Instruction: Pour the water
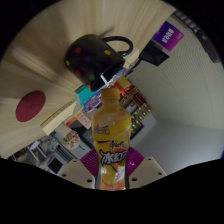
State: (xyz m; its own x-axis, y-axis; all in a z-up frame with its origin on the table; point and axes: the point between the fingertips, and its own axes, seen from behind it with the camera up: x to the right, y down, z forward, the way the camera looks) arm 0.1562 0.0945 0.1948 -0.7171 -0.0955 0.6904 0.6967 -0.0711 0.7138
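My gripper (110,166) is shut on a bottle of orange drink (110,135) with a purple and yellow label. Both pink pads (89,160) press on its sides at the lower body. The bottle's top end points forward at a black mug with coloured dots (93,60), which stands just beyond it on a pale table (45,65). The mug's handle (122,45) sticks out to the right. The whole view is tilted. I cannot see whether the bottle's top is open or capped, and I see no liquid flowing.
A purple box or sign (167,36) lies beyond the mug to the right. A red disc (30,104) shows on a pale surface to the left. Cluttered shelves with coloured goods (70,135) lie behind the bottle.
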